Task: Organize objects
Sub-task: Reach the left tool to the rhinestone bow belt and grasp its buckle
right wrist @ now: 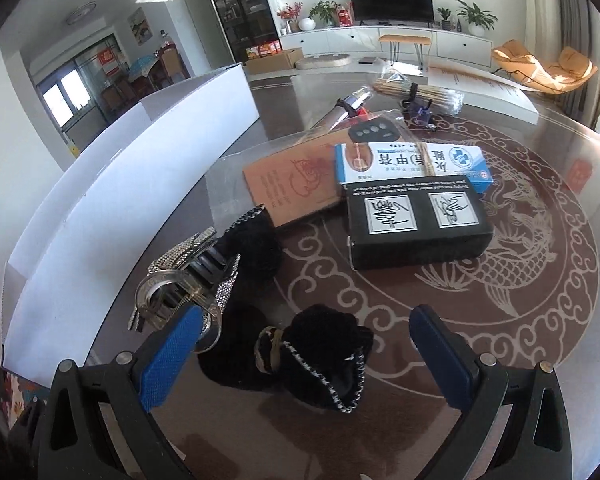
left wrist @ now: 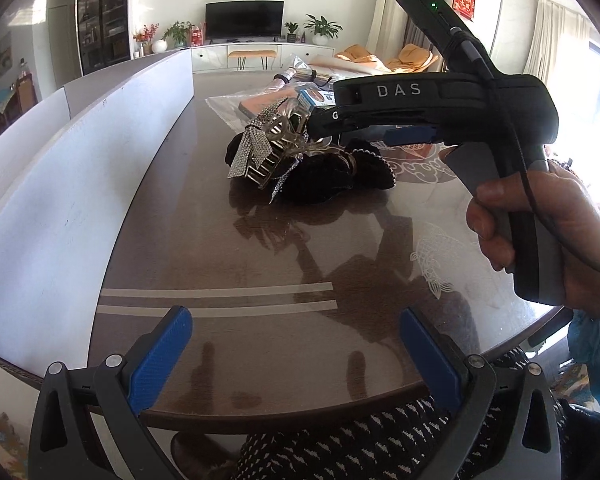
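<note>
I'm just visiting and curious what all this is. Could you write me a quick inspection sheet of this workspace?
Surface: glossy round table with a fish pattern, white board standing along its far edge.
Job's things: rhinestone hair claw, black scrunchies, black box, blue-white medicine box, brown booklet in a clear bag.
Clutter: bundle of sticks, silver tube.
Grippers: left gripper open, empty; right gripper open around the scrunchies.
Cables: black cable on the right gripper's handle.
Surroundings: living room, television, potted plants, orange chairs.
</note>
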`<state>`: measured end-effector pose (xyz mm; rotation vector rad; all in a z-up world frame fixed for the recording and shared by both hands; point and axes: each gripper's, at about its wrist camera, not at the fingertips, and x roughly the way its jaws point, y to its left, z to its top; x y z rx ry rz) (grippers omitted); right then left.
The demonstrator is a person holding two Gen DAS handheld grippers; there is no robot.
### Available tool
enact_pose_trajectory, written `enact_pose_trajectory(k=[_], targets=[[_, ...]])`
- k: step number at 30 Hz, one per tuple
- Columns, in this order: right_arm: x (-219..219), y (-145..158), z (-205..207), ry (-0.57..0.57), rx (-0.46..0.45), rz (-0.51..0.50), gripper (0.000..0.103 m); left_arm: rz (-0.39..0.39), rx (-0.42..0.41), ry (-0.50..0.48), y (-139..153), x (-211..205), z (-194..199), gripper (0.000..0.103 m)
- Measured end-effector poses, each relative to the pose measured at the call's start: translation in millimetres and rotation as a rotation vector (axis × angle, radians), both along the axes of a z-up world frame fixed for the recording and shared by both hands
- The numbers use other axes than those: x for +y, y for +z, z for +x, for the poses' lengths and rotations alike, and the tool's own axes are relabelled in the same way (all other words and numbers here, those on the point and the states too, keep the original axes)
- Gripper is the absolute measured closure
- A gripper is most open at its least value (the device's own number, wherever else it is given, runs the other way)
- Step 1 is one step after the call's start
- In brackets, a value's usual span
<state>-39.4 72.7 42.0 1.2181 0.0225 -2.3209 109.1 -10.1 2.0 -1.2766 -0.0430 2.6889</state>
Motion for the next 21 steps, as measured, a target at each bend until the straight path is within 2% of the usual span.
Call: enact_pose_trajectory(k=[2,6,10,12,13,16,21], targets=[[-9,-2,8,0.073,-0.017,-0.017,0.0,0.01,-0.018,0.011,-5,-4,-1,0.0],[-14,-1,11,0.127,0.048,0.073,0.0,0.039,-0.026,0.025,-6,-11,-4,0.0],[-23,-7,6,0.269,0.002,0.094,0.0,0.037,-0.014,0.032,-2,-11,-4,0.0],[-22,-8,9,0.326,-0.041,0.073,0.002,0.037,-0.014,0.037,-1,-13,-5,0.0],[-22,-7,15,0.356,-0.052,0.071,0.005,0.038,-0.015,0.039,-1,-14,-5,0.0],[-16,-6,38,0.443,-0.069,0.109,0.006,0.033,-0.021,0.042,-5,-15,-7,0.0],[17,-10,62,0.412,-0.072,0.151,0.006,0.015,-0.004,0.042,-3,-14,-19,0.0]])
